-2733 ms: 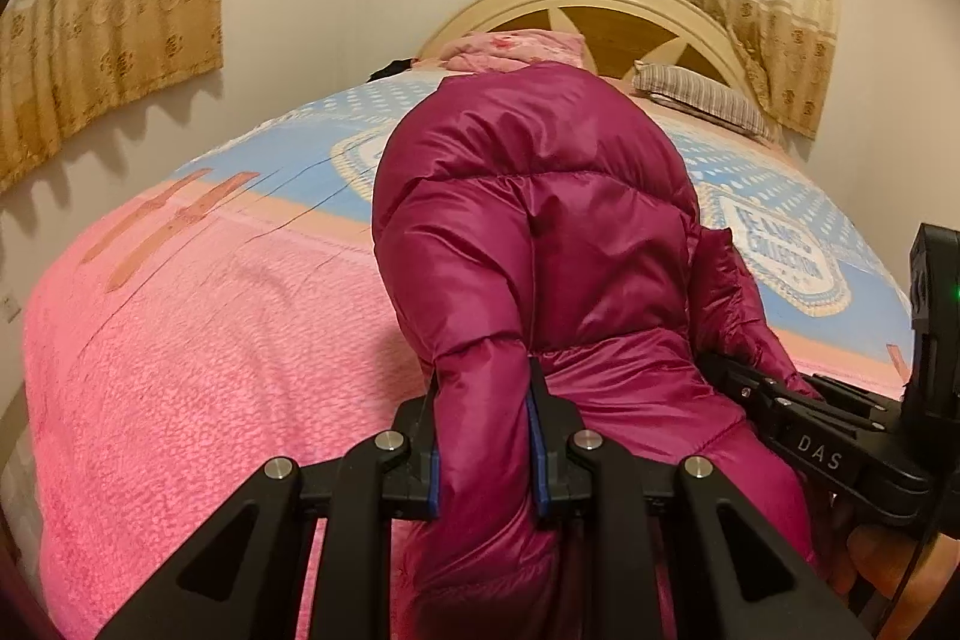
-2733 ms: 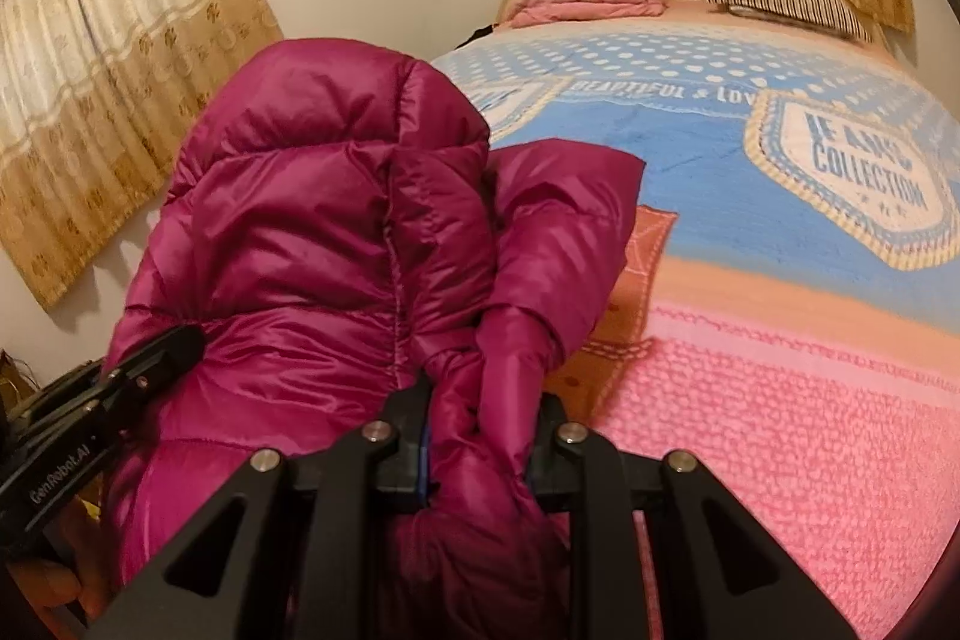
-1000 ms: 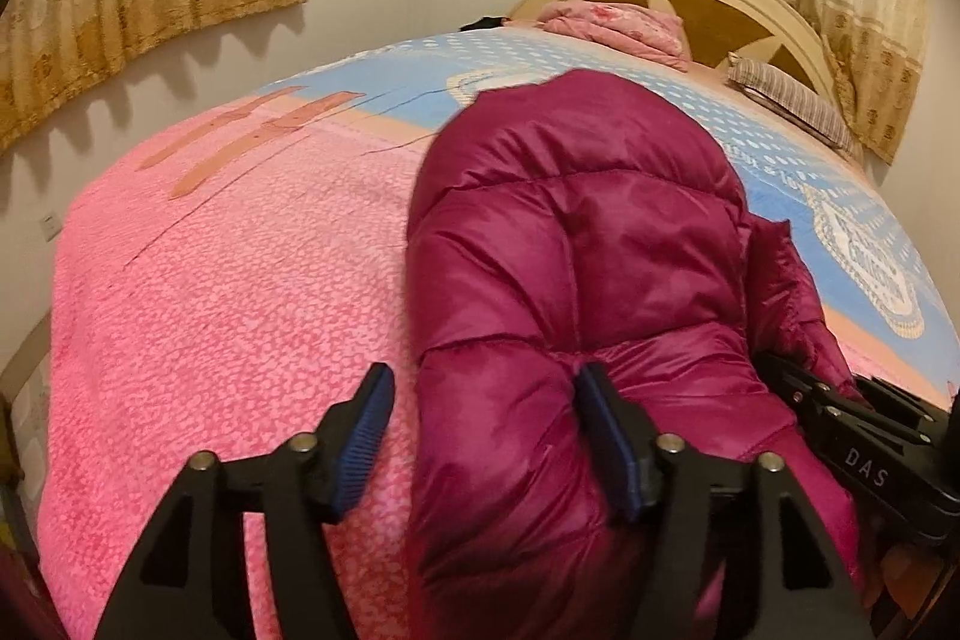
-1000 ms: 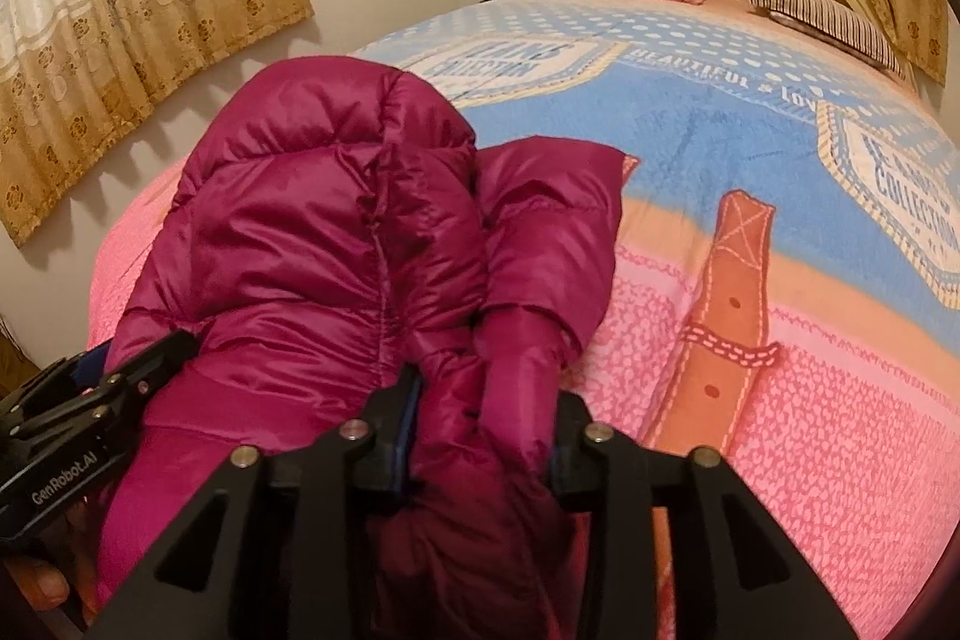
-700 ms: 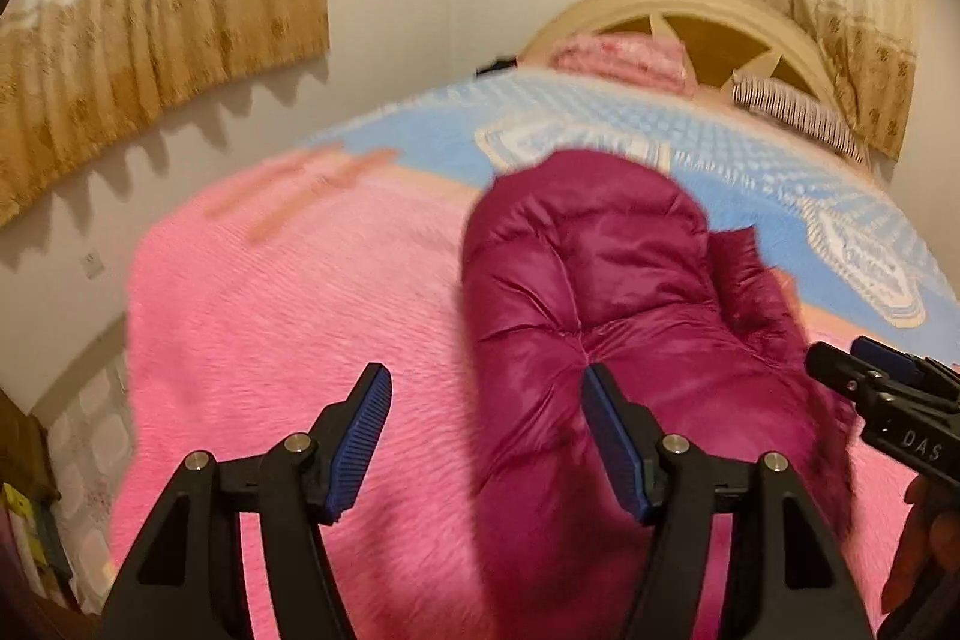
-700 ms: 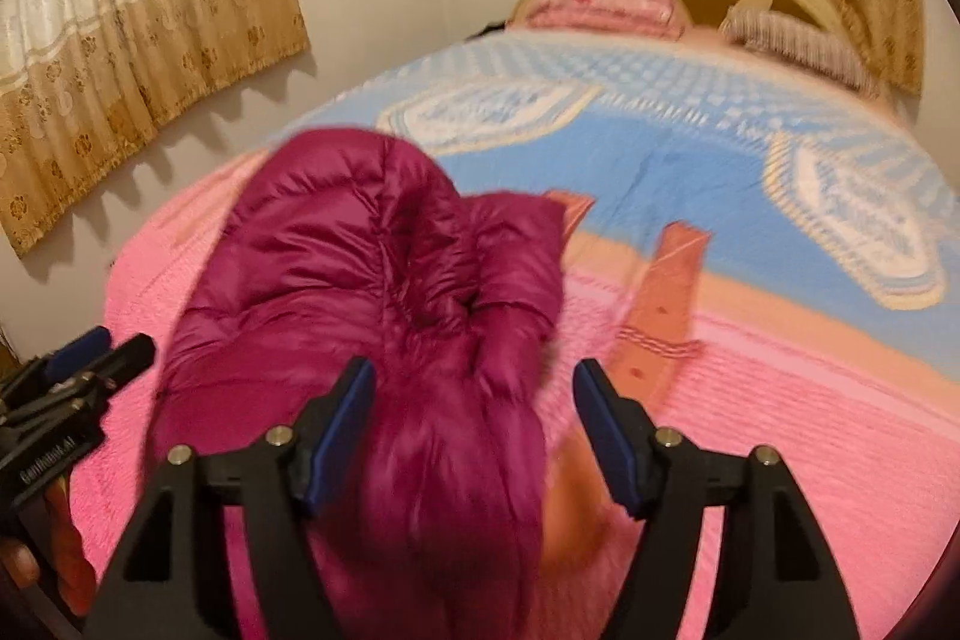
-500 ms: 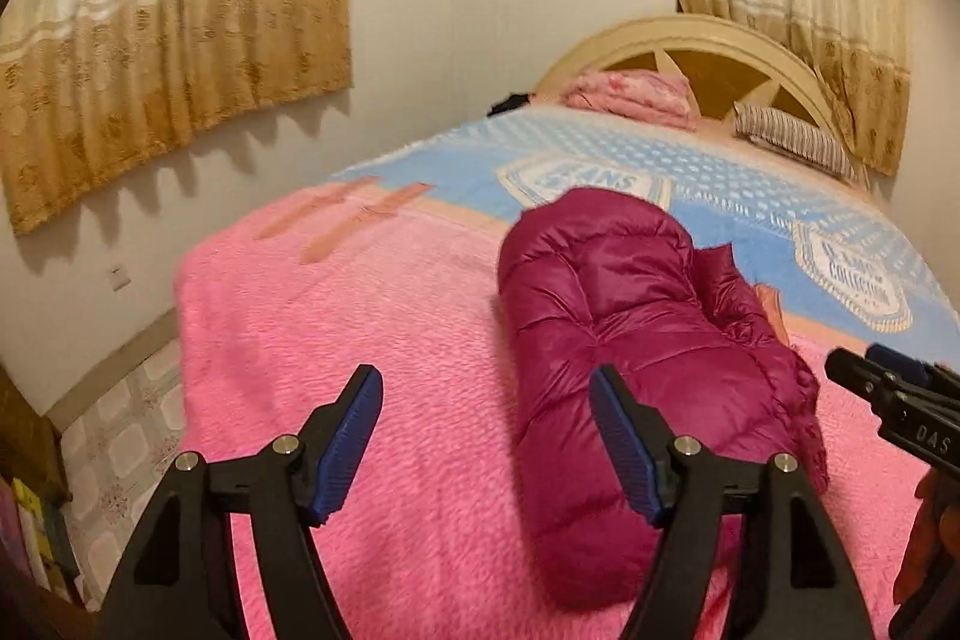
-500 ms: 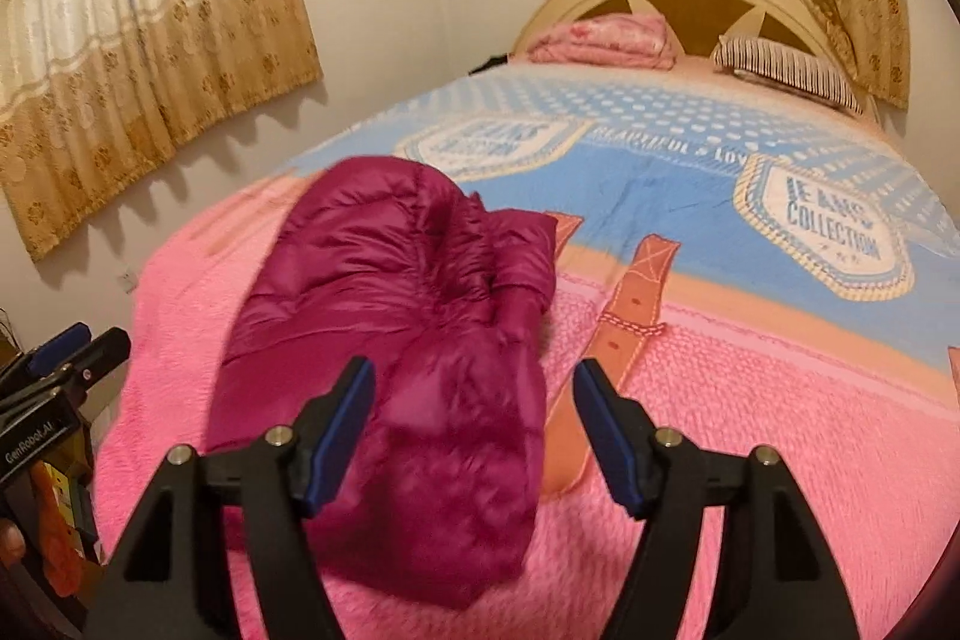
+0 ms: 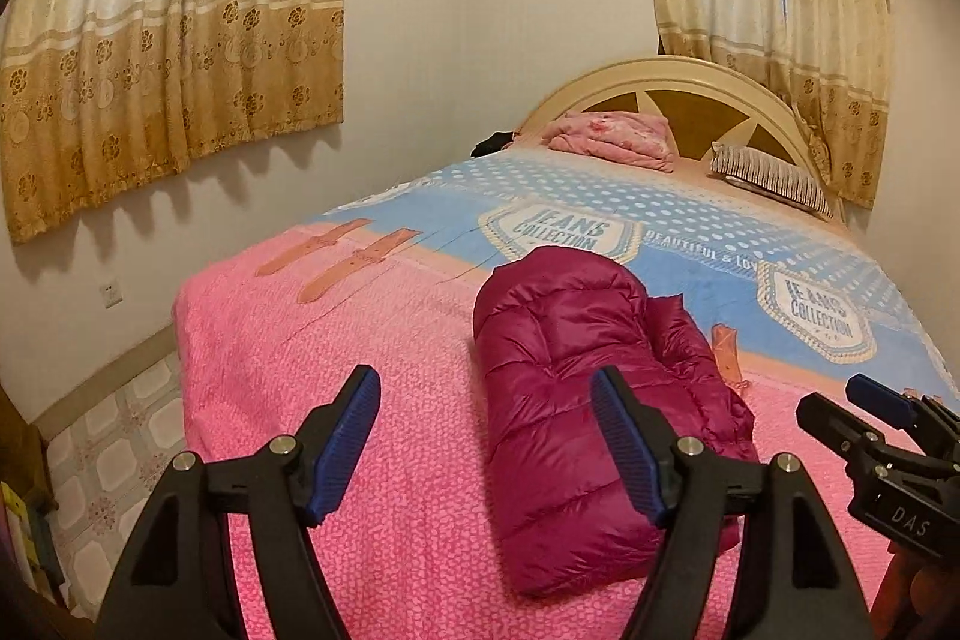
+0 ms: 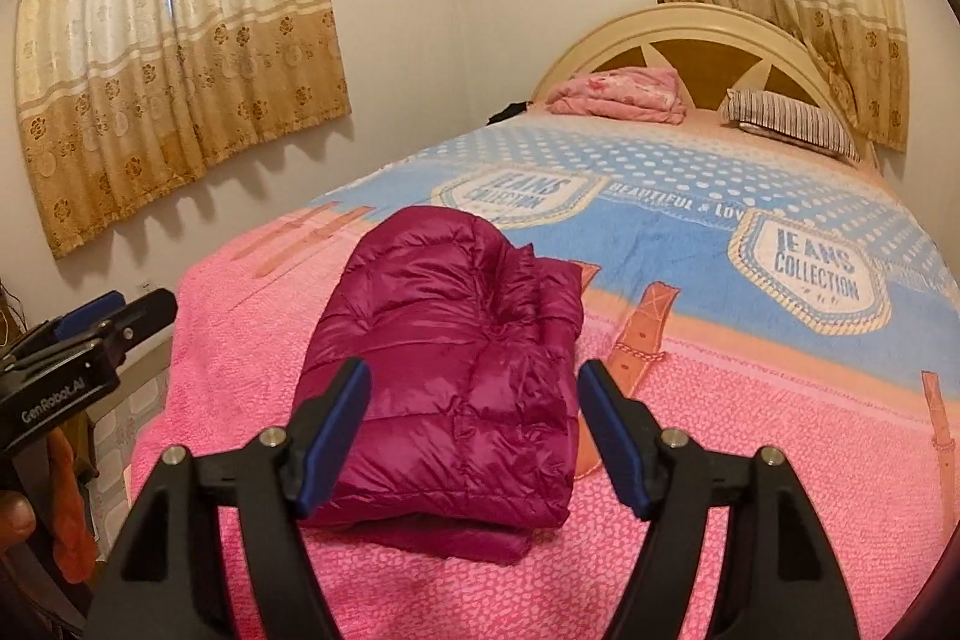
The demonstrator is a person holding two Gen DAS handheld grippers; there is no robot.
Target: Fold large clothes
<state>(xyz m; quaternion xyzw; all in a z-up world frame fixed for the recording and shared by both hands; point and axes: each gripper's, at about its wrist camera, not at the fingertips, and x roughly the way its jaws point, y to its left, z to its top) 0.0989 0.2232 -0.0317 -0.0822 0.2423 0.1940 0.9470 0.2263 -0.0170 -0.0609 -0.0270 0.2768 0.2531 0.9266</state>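
A magenta puffer jacket [image 9: 576, 376] lies folded in a thick bundle on the pink end of the bed; it also shows in the right wrist view [image 10: 462, 358]. My left gripper [image 9: 486, 430] is open and empty, held back above the bed's foot, just left of the jacket. My right gripper [image 10: 474, 418] is open and empty, raised in front of the jacket's near edge. Each gripper shows at the side of the other's view: the right one [image 9: 882, 418] and the left one [image 10: 108, 322].
The bed [image 9: 312, 376] has a pink and blue "Jeans Collection" blanket. A folded pink quilt [image 9: 612, 136] and a striped pillow [image 9: 774, 178] lie by the headboard. Curtains hang on both walls. Tiled floor [image 9: 108, 454] lies left of the bed.
Both grippers opened and let go of the jacket, then drew back and up from it. The folded jacket stays on the bed.
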